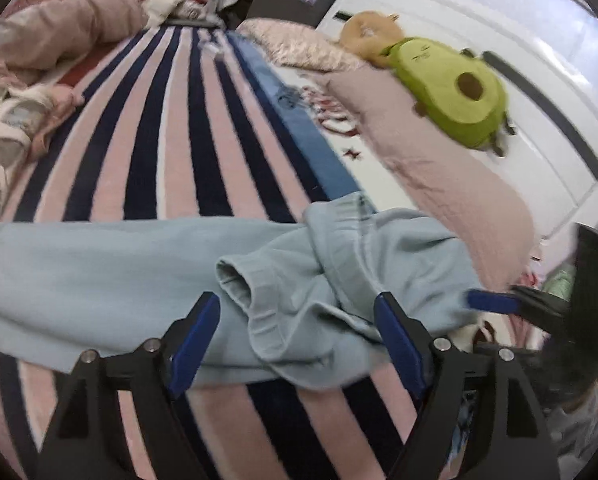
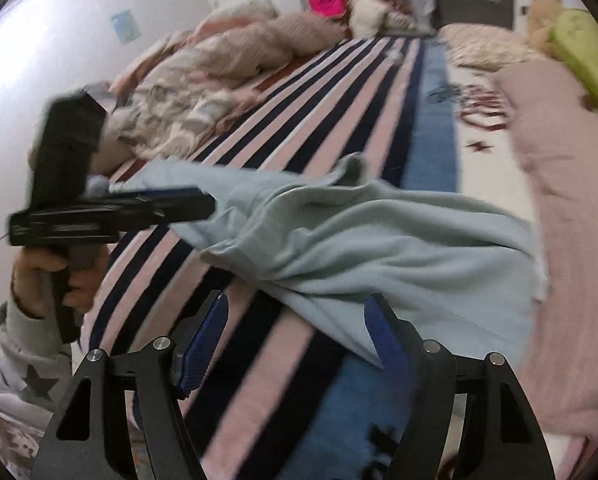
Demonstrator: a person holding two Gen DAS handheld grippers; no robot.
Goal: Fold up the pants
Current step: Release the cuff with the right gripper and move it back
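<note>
Pants of pale blue fleece (image 1: 139, 276) lie bunched across the pink-and-navy striped blanket (image 1: 187, 128).
Left gripper (image 1: 297, 340) spreads wide over their ribbed cuff (image 1: 259, 300); right gripper (image 2: 297, 334) gapes wide at the blanket's near edge, beside the fabric.

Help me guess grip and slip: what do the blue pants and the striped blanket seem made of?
Pants: soft matte knit, likely cotton fleece; ribbed cuff, limp folds. Striped blanket: plush, fuzzy pile, probably synthetic fleece; blur leaves it uncertain.
</note>
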